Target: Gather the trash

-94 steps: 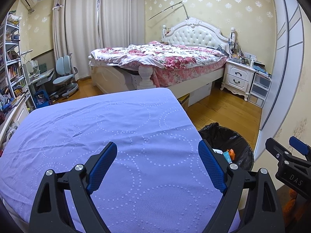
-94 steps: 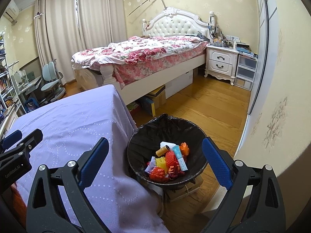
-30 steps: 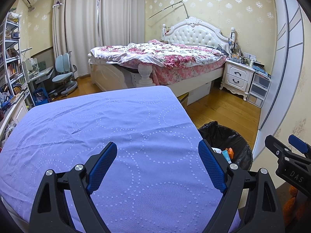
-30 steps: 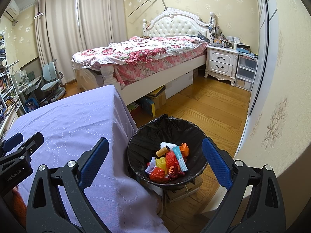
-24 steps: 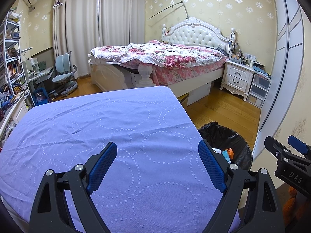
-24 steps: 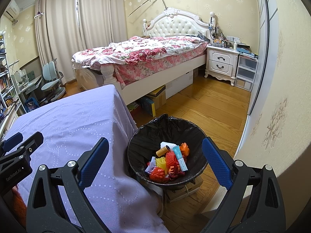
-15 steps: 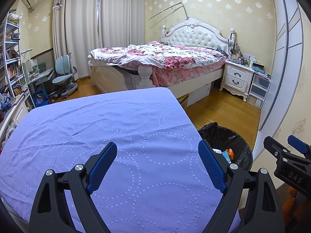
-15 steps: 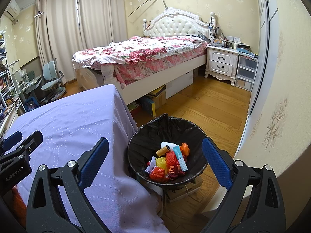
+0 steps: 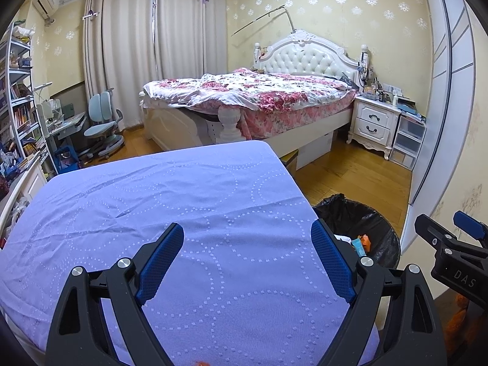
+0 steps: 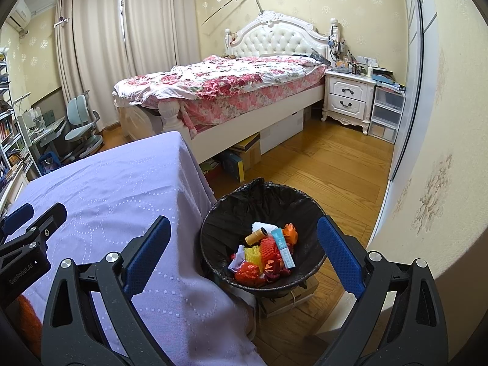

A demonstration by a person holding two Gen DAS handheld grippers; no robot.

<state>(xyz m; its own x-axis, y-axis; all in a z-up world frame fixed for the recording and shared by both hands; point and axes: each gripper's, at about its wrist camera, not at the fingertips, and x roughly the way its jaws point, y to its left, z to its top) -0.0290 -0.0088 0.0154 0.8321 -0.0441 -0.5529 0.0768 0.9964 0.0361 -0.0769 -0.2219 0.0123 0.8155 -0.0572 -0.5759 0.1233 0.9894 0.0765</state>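
A round bin with a black liner [image 10: 219, 213] stands on the floor at the table's right side, and its far rim [image 9: 378, 219] shows in the left wrist view. Inside lies a heap of trash [image 10: 265, 254]: red and yellow wrappers, a small orange bottle, a blue-white tube, white paper. My right gripper [image 10: 242, 245] hangs open over the bin and the table's edge, with nothing between its blue pads. My left gripper [image 9: 247, 259] is open above the lilac tablecloth [image 9: 170, 201], also empty. Each gripper appears at the side of the other's view.
A bed with a floral quilt [image 9: 253, 94] fills the back of the room. A white nightstand [image 9: 373, 122] and plastic drawers [image 9: 408, 143] stand to its right. A desk chair [image 9: 102, 128] and bookshelves [image 9: 18, 109] are at the left. Cardboard boxes [image 10: 247, 155] sit under the bed.
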